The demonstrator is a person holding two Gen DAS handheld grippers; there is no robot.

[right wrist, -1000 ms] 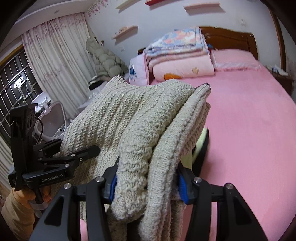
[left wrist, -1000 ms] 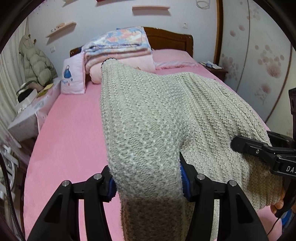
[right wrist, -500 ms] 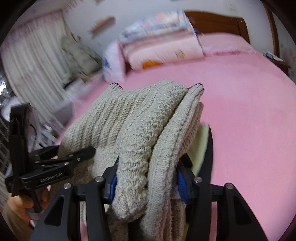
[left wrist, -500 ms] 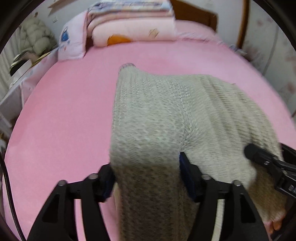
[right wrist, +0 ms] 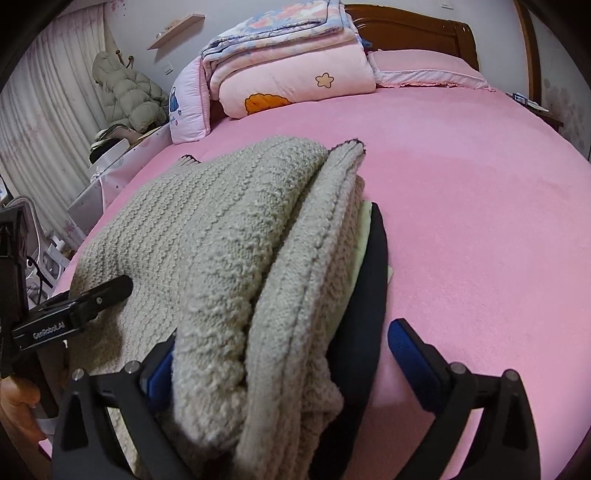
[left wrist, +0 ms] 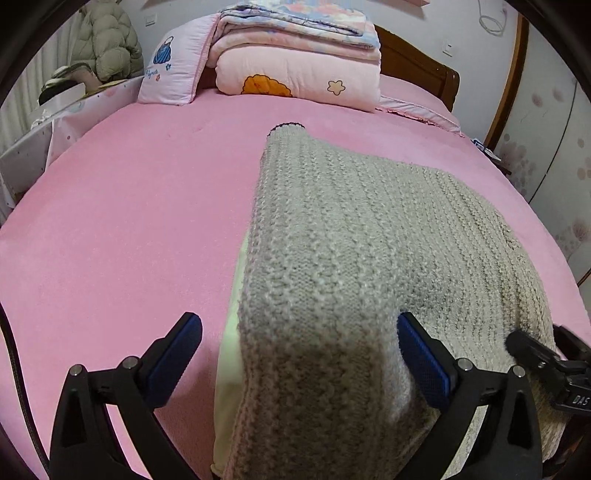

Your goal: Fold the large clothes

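Both grippers' jaws are opening w/ the folded sweater [left wrist: 354, 258] sitting between them, left gripper [left wrist: 299, 354] & right gripper [right wrist: 280, 354] no longer pinching it, sweater lying on a garment stack on the bed [left wrist: 122, 206].

Beige knit on pink, as we see it

We see a beige-grey sweater [left wrist: 354, 251] in chunky ribbed and textured knit, its cuff edged in a dark thread, lying over a pale yellow-green garment [left wrist: 229, 332] and a black one [right wrist: 365, 295] on a plain pink bedsheet [left wrist: 122, 221]. Our left gripper [left wrist: 299, 354] and right gripper [right wrist: 280, 354] are black with blue pads. At the head we see a light pink quilt [left wrist: 303, 70] printed with an orange flower and a cream star, a folded blanket [left wrist: 295, 18] in a blue, pink and white floral, a pale pink pillow [left wrist: 173, 70] with a blue motif, and a brown wooden headboard [right wrist: 406, 26]. An olive-beige puffer coat [right wrist: 129, 92] hangs beside white curtains [right wrist: 40, 110].
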